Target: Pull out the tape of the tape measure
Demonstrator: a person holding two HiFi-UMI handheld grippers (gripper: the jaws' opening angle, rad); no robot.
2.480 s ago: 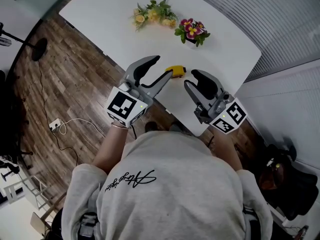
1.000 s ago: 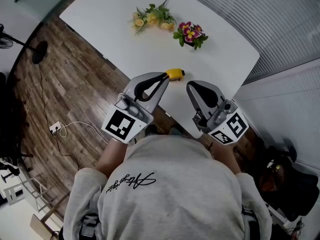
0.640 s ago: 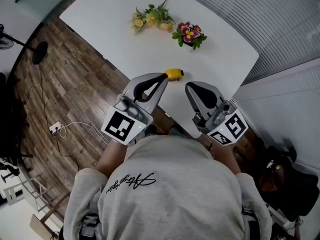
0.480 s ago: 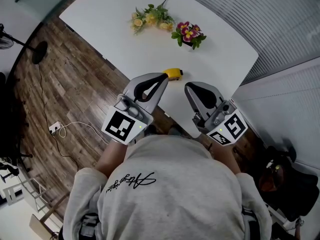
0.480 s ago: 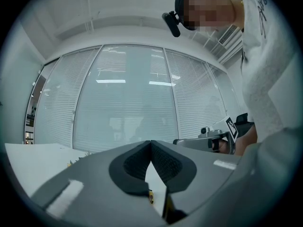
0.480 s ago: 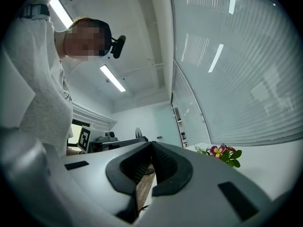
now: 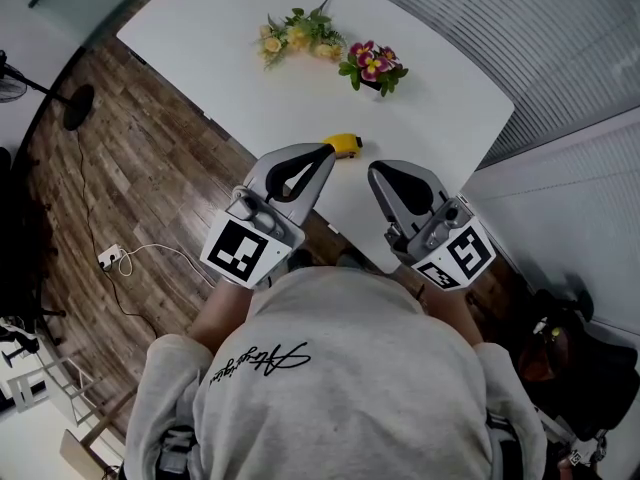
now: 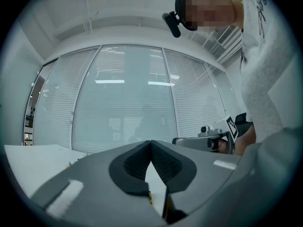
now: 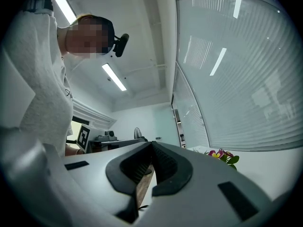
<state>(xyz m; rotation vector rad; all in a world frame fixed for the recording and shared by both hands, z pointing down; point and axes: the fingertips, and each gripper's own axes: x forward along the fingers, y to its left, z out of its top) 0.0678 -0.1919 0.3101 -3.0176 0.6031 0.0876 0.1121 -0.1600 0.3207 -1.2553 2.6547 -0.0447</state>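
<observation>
Your left gripper (image 7: 323, 156) and right gripper (image 7: 379, 174) are both closed and empty. With the jaws closed beside the tape measure (image 7: 345, 145), you risk shoving it instead of gripping it.

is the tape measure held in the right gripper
No, the right gripper is shut with nothing in it; the tape measure lies on the table.

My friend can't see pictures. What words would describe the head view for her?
Seen from above, a person in a grey sweatshirt holds the left gripper and right gripper, jaws shut, over the near edge of a white table. A yellow tape measure lies just beyond the left gripper's tip; yellow flowers and pink flowers sit farther back.
</observation>
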